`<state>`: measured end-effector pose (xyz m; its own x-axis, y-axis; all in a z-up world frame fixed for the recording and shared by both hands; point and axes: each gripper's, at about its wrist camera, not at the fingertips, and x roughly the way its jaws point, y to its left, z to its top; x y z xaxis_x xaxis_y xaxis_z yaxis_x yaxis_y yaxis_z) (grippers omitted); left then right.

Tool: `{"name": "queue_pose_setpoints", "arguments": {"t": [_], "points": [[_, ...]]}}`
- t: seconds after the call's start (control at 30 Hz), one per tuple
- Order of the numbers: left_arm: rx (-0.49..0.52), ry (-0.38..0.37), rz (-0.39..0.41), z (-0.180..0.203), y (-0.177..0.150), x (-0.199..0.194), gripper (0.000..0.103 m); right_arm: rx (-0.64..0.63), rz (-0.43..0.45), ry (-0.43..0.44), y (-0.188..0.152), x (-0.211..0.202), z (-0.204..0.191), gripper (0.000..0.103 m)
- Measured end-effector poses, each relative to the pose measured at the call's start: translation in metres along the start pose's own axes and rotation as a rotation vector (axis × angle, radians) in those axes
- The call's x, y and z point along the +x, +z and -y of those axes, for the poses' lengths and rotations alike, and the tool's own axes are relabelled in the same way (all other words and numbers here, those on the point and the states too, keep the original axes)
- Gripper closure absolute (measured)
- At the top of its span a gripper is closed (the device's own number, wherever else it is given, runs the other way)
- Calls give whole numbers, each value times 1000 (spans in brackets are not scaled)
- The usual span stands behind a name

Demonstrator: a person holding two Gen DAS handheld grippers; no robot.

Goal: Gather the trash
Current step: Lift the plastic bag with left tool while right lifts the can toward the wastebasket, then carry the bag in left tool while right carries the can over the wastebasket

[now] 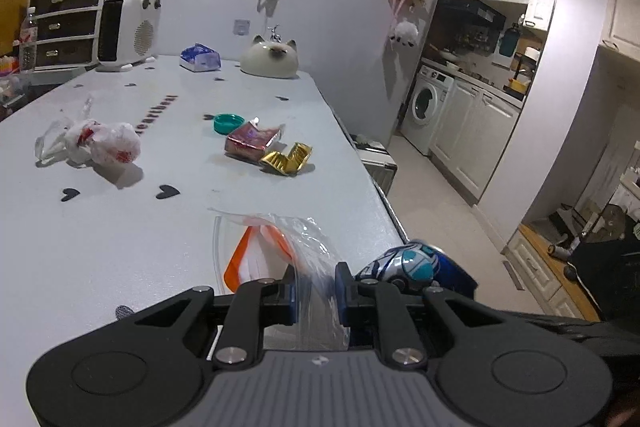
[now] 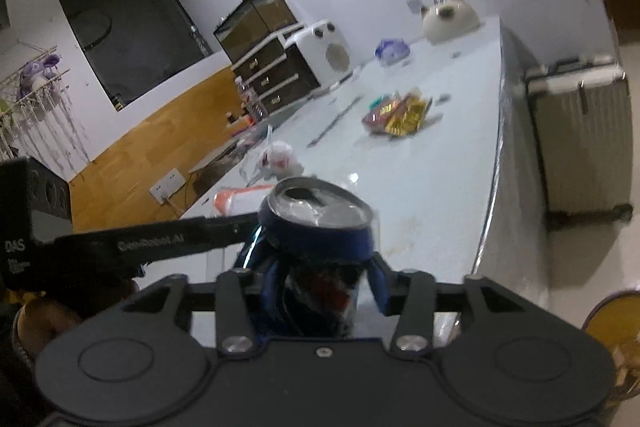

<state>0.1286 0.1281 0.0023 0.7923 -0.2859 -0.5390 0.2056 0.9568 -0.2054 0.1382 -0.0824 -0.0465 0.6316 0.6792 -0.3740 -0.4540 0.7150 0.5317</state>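
My right gripper [image 2: 320, 279] is shut on a crushed blue drink can [image 2: 320, 223], held above the near end of the white table; the can also shows in the left wrist view [image 1: 412, 265]. My left gripper [image 1: 316, 287] is around a clear plastic zip bag with an orange edge [image 1: 276, 259] lying at the table's near edge, its blue-padded jaws apart with the bag between them. Further along the table lie a crumpled white and red plastic bag [image 1: 100, 143], a red foil wrapper [image 1: 252, 141], a gold foil tray [image 1: 288, 157] and a teal lid [image 1: 226, 123].
A white heater [image 1: 128, 31], a dark drawer unit [image 1: 64, 23], a blue tissue pack [image 1: 200, 57] and a cat-shaped ornament [image 1: 270, 59] stand at the table's far end. A grey suitcase [image 2: 580, 143] stands beside the table [image 1: 100, 247]. A kitchen opens to the right.
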Motion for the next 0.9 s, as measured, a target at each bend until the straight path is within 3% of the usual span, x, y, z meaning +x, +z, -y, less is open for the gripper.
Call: {"name": "queue_pose_setpoints", "arguments": {"t": [0.33, 0.53, 0.9], "points": [[-1, -4, -19, -11, -2, 8, 85, 124, 14, 69, -2, 16, 25, 58], [-30, 18, -18, -14, -1, 9, 85, 0, 18, -5, 5, 8, 7, 62], [-29, 99, 58, -16, 9, -21, 95, -48, 58, -120, 21, -16, 5, 66]]}}
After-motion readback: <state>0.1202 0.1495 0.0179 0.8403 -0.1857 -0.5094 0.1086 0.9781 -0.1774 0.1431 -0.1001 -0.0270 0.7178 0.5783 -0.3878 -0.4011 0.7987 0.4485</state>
